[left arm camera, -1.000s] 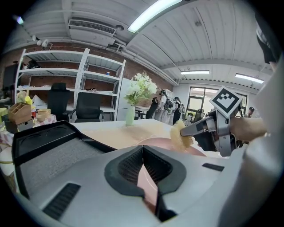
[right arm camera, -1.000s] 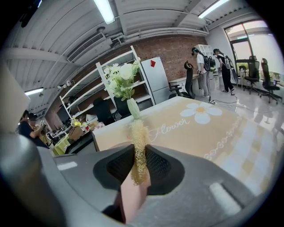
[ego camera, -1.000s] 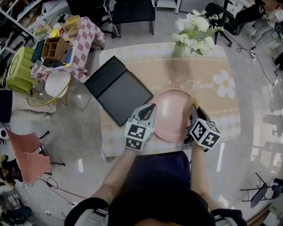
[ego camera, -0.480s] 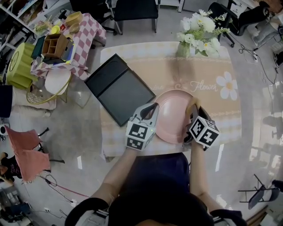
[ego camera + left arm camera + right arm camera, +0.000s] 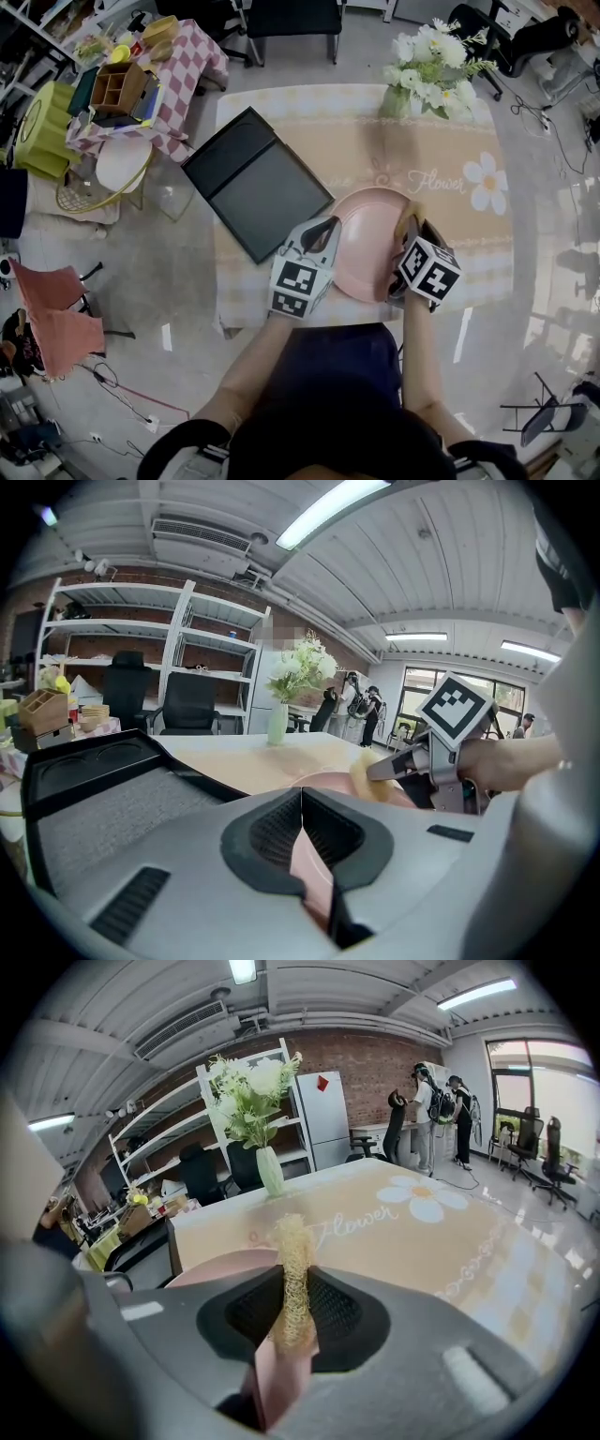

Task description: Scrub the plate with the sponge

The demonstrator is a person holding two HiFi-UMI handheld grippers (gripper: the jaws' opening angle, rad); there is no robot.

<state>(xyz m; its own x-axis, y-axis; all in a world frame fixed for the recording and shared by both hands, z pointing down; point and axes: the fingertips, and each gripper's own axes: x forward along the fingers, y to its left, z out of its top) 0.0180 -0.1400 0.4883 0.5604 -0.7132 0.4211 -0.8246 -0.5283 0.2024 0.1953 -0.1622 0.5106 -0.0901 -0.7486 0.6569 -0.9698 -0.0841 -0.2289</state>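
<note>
A pink plate (image 5: 366,239) is held tilted above the near edge of the table (image 5: 450,150). My left gripper (image 5: 323,234) is shut on the plate's left rim; the pink rim (image 5: 309,874) shows pinched between its jaws. My right gripper (image 5: 411,227) is shut on a yellow mesh sponge (image 5: 292,1269), with the sponge (image 5: 408,217) against the plate's right side. In the left gripper view the sponge (image 5: 367,772) touches the plate's (image 5: 323,785) face. A pink edge of the plate (image 5: 211,1265) shows behind the right jaws.
A black tray (image 5: 253,183) lies at the table's left end. A vase of white flowers (image 5: 427,61) stands at the far edge. The tablecloth carries a daisy print (image 5: 487,183). Chairs and a checked side table (image 5: 178,75) with clutter stand beyond.
The right gripper with the sponge has shifted slightly toward the far side along the plate's right rim. The left gripper keeps its hold on the plate.
</note>
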